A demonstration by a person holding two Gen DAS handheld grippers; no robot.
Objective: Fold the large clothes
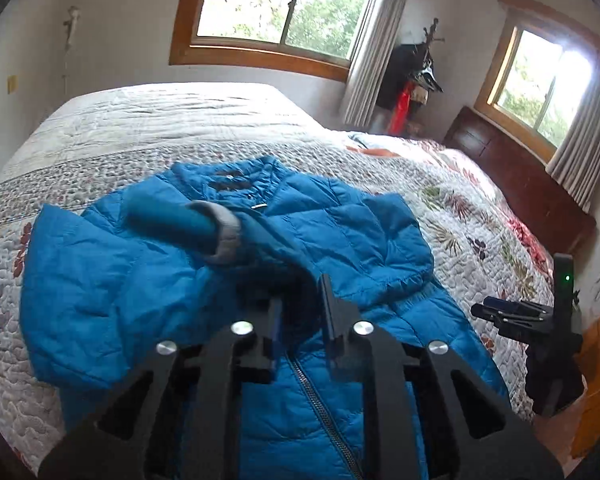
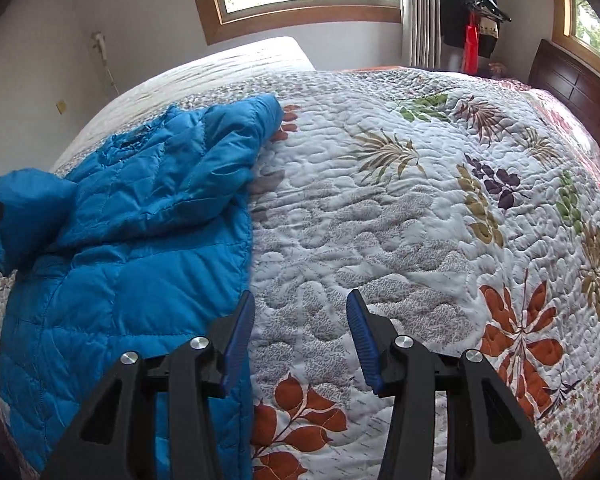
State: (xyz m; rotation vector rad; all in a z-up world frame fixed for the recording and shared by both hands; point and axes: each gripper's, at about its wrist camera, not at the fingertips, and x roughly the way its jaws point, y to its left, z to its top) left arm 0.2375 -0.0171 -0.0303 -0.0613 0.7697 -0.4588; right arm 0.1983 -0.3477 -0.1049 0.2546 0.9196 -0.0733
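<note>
Bed (image 2: 380, 208) under a floral quilt fills both views. Blue puffer jacket (image 1: 204, 280) lies on it, front up, collar toward the far window, hem toward the cameras; long axis runs near to far.

Left wrist view alone shows the zipper (image 1: 324, 412), the dark collar lining with a small patch, unreadable, and a grey-lined cuff (image 1: 224, 236) folded across the chest. Left gripper (image 1: 302, 320) is clamped on a fold of jacket fabric at centre front, fingers close together. Right gripper (image 1: 536, 320) shows at the bed's right edge, clear of the jacket.

Right wrist view alone shows the jacket's right side edge and open quilt beside it. Right gripper (image 2: 300, 320) has fingers spread apart, nothing between them, hovering over the quilt just beside the jacket.
</note>
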